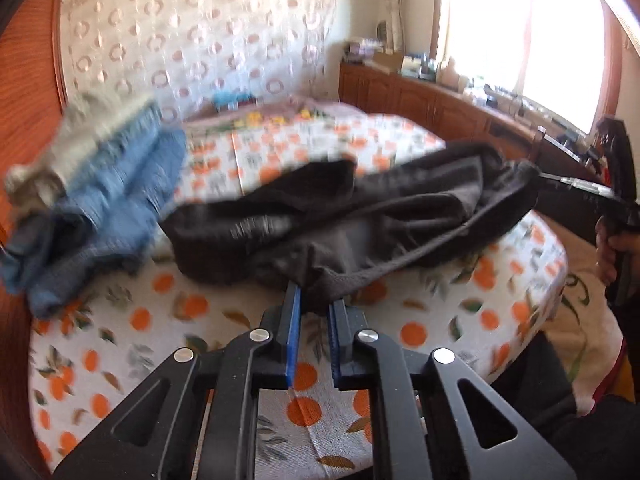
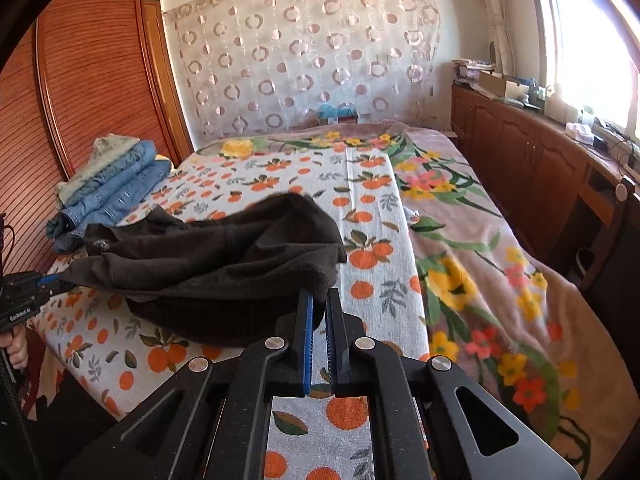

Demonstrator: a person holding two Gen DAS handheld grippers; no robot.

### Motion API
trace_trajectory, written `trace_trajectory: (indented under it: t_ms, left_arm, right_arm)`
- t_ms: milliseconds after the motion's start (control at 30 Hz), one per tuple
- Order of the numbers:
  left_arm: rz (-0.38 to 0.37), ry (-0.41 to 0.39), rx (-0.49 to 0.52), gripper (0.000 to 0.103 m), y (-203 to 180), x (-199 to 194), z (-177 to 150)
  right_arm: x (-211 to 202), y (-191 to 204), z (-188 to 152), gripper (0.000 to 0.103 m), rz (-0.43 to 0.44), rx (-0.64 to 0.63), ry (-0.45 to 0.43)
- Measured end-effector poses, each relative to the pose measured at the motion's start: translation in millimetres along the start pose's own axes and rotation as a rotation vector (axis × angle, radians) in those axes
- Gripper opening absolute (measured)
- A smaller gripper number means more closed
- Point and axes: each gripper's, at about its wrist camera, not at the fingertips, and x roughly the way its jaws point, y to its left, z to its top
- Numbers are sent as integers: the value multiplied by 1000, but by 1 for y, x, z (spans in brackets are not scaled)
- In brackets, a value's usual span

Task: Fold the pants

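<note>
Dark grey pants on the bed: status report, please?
Left gripper, right gripper each shut on dark grey pants. Pants bunched, unfolded. Folded blue jeans stack beside, apart.

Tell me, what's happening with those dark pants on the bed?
A person is holding a gripper in each hand and getting ready to fold the dark pants. The left gripper has pinched one edge of the pants, and the right gripper has pinched another edge. The pants are still bunched up on the orange-print sheet, not folded yet. A stack of folded jeans sits off to the side by the wooden wardrobe.
</note>
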Motion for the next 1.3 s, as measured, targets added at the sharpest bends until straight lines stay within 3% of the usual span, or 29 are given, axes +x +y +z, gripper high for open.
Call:
trace_trajectory:
  t_ms: [267, 600, 900, 1033, 1167, 1233, 1300]
  left_arm:
    - [18, -148, 43, 13, -2, -69, 44]
    - [51, -282, 65, 12, 8, -120, 85]
    - [53, -129, 22, 12, 32, -56, 62]
    - [76, -115, 47, 12, 42, -27, 90]
    - [142, -134, 79, 11, 58, 0, 149]
    - [197, -171, 69, 10, 64, -5, 180]
    - [211, -257, 83, 10, 61, -29, 208]
  right_arm:
    - [-49, 7, 17, 5, 18, -22, -121]
    - [-113, 16, 27, 5, 51, -56, -278]
    - [-65, 12, 7, 5, 70, -49, -165]
    - [-36, 13, 48, 5, 48, -114, -152]
    - [2, 21, 118, 5, 4, -178, -157]
    - [15, 24, 156, 4, -19, -187, -178]
    - [20, 34, 183, 4, -45, -176, -211]
